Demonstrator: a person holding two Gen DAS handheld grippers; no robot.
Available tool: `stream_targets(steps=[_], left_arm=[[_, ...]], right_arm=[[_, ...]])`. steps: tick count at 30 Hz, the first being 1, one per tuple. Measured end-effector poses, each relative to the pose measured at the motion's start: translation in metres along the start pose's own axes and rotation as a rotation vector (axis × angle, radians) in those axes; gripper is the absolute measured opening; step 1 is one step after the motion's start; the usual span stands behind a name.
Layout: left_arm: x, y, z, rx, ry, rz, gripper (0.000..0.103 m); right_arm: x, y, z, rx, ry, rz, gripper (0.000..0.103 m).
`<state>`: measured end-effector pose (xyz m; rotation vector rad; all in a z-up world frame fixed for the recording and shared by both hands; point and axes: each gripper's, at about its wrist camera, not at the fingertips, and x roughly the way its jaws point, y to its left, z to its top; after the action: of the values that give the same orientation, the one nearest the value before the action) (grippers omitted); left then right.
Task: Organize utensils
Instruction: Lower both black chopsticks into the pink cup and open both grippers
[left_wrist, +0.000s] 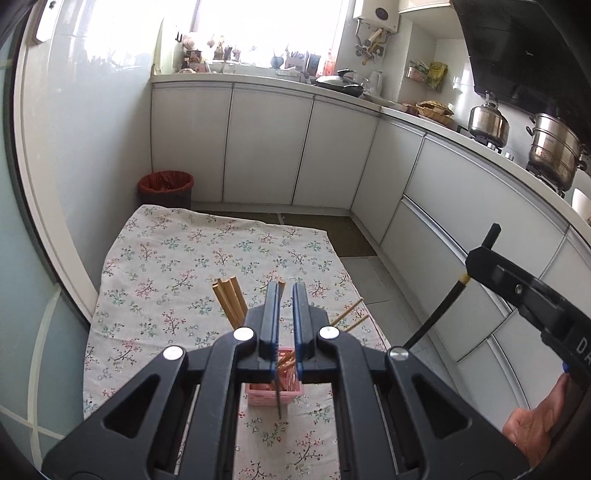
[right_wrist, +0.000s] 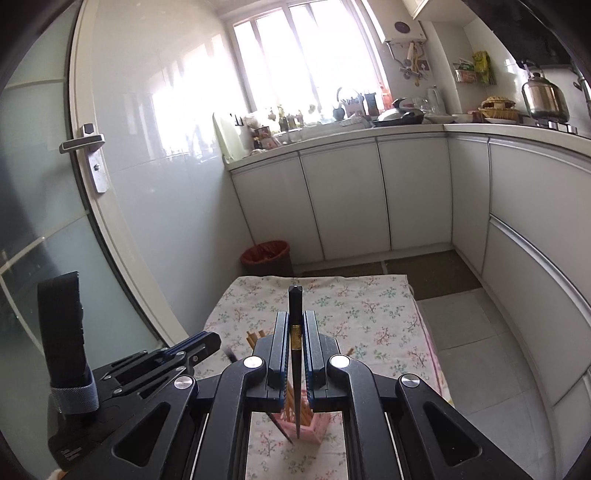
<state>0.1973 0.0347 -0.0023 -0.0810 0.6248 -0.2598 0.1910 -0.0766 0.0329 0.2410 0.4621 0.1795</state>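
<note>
Both grippers pinch one black chopstick each, tips down, so we can drop them in. Right gripper (right_wrist: 295, 332) is clamped on its black chopstick (right_wrist: 295, 314); left gripper (left_wrist: 285, 295) likewise. Pink holder (right_wrist: 317, 424) sits directly below the fingers, wooden chopsticks (left_wrist: 229, 299) already inside.

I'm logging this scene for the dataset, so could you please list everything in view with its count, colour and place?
Black chopstick: one in each gripper, as far as shows.
Wooden chopsticks: several, tan, in the basket.
Basket: one, pink, on the cloth.
Cloth: one, white floral, covering the table.
Bin: one, red liner, floor corner.
Steel pots: two, on the stove.
Cabinets: white, under the counter.
Left gripper: black, shut on a chopstick.
Right gripper: black, shut on a chopstick.
Hand: one, holding the right gripper.
</note>
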Motion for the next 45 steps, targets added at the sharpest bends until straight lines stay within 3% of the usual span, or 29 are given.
stream_targets(steps=[7,9,11,12,13,15,17,19,24,29,31,33,36,37,42,45], left_arm=[[-0.001,0.010,-0.003,-0.010,0.001,-0.005,0.008],[0.001,0.020,-0.003,-0.031,0.040,0.007,0.008],[0.016,0.046,-0.015,-0.107,0.155,0.029,0.023],[0.034,0.063,-0.027,-0.140,0.253,0.047,0.044],[0.050,0.077,-0.039,-0.168,0.331,0.070,0.049],[0.093,0.114,-0.075,-0.255,0.532,0.134,0.048],[0.122,0.143,-0.103,-0.319,0.640,0.219,0.048],[0.139,0.165,-0.124,-0.351,0.709,0.305,0.048],[0.157,0.193,-0.156,-0.465,0.829,0.328,0.049],[0.160,0.195,-0.161,-0.509,0.827,0.332,0.050],[0.165,0.184,-0.159,-0.444,0.830,0.372,0.049],[0.169,0.167,-0.157,-0.356,0.812,0.421,0.037],[0.166,0.154,-0.157,-0.333,0.765,0.418,0.015],[0.163,0.150,-0.159,-0.326,0.750,0.412,0.012],[0.138,0.128,-0.170,-0.269,0.629,0.316,0.008],[0.105,0.102,-0.165,-0.178,0.526,0.331,0.008]], right_arm=[[0.023,-0.005,-0.010,0.009,0.024,0.009,0.007],[0.024,-0.007,-0.012,0.017,0.035,0.016,0.007],[0.021,-0.007,-0.014,0.012,0.035,0.022,0.007],[0.018,-0.007,-0.015,0.010,0.032,0.026,0.007],[0.015,-0.008,-0.016,0.009,0.030,0.031,0.007],[0.012,-0.008,-0.017,0.012,0.029,0.043,0.007],[0.010,-0.008,-0.018,0.020,0.035,0.051,0.007],[0.010,-0.008,-0.018,0.016,0.044,0.055,0.007],[0.008,-0.011,-0.018,0.019,0.040,0.060,0.007],[0.011,-0.017,-0.020,0.036,0.052,0.068,0.007],[0.012,-0.019,-0.020,0.044,0.057,0.072,0.007],[0.012,-0.020,-0.021,0.043,0.058,0.069,0.007],[0.010,-0.020,-0.022,0.045,0.058,0.065,0.007],[0.010,-0.021,-0.022,0.046,0.059,0.063,0.007],[0.007,-0.021,-0.026,0.048,0.072,0.057,0.008],[0.004,-0.020,-0.026,0.049,0.069,0.055,0.008]])
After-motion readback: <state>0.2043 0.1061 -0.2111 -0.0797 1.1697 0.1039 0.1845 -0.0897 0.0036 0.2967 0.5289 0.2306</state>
